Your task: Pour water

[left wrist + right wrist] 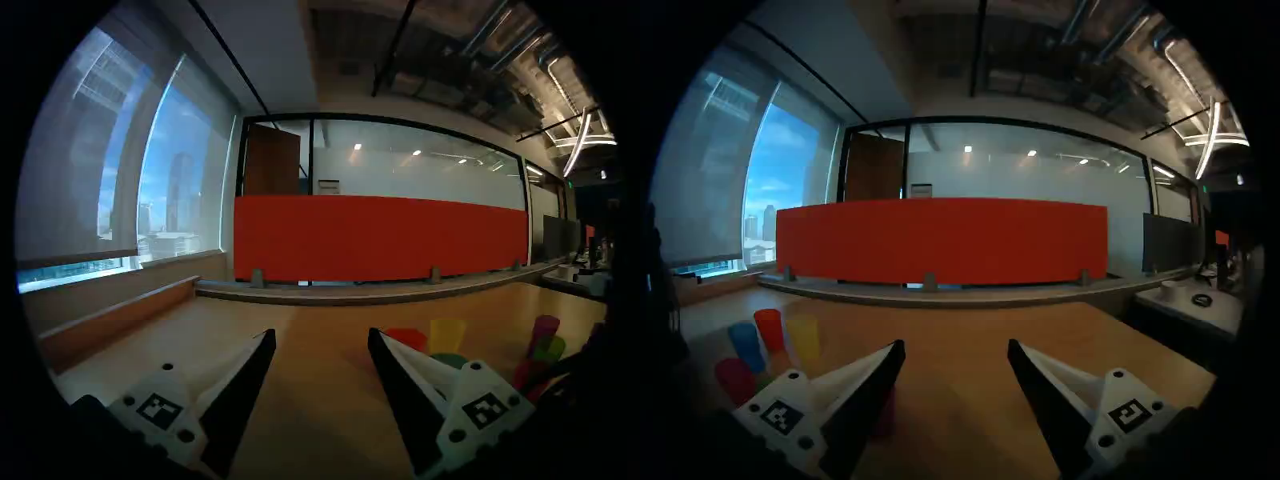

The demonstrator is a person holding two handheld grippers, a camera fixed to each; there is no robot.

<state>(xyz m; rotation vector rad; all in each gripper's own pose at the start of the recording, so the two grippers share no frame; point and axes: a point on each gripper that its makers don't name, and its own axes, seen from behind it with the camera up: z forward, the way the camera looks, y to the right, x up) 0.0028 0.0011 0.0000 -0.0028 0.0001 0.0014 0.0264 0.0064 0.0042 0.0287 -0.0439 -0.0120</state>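
Right gripper view: blue cup (745, 344)

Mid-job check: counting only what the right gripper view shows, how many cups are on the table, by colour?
Red cups: 2
Yellow cup: 1
Blue cup: 1
Pink cup, partly hidden: 1
Total: 5 that can be told apart; others may be hidden behind them.

No legible text anywhere, just black-and-white square markers (158, 410) on fingers (228, 382)
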